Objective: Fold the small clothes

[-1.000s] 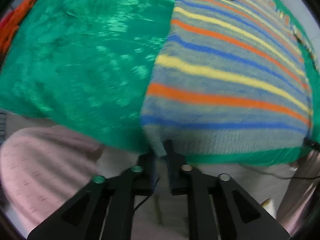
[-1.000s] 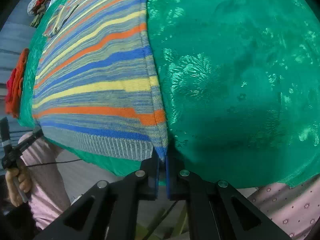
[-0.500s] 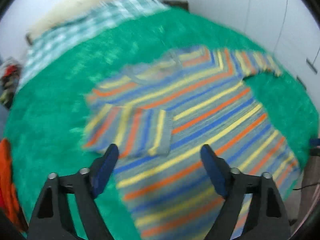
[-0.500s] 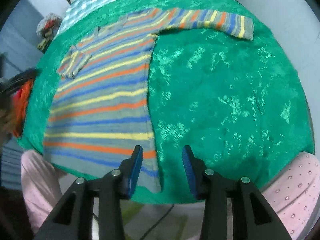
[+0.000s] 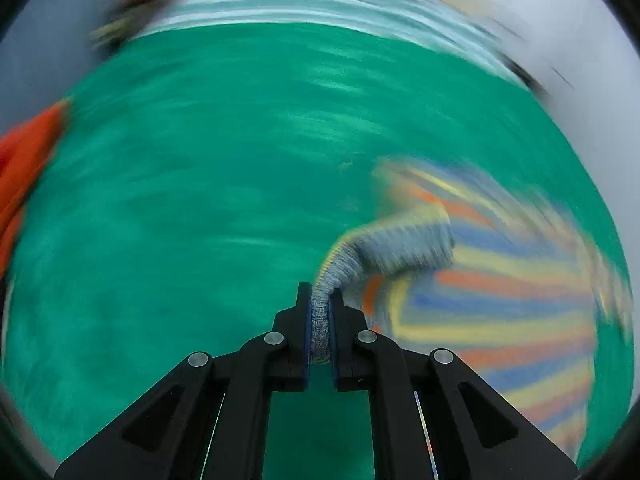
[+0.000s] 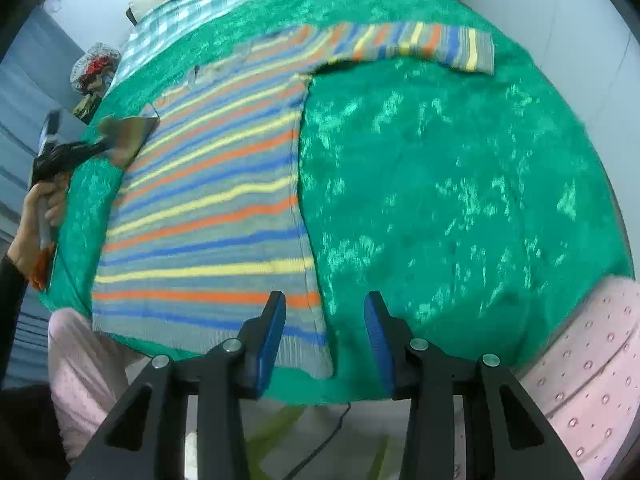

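A striped grey, orange, blue and yellow sweater (image 6: 208,208) lies flat on a green blanket (image 6: 460,184), one sleeve (image 6: 420,46) stretched to the far right. My left gripper (image 5: 320,300) is shut on the grey cuff of the other sleeve (image 5: 400,240) and holds it lifted; it also shows at the left of the right wrist view (image 6: 100,146). My right gripper (image 6: 325,312) is open and empty above the sweater's near right hem corner (image 6: 308,344).
An orange cloth (image 5: 24,168) lies at the blanket's left edge. A checked pillow (image 6: 192,12) and a small heap of things (image 6: 94,70) lie at the far end. My pink-clad legs (image 6: 592,360) are at the near edge.
Both grippers let go of the hem and rose. The left gripper then swung to the folded left sleeve and shut on its cuff. The right gripper opened wider and stays near the hem.
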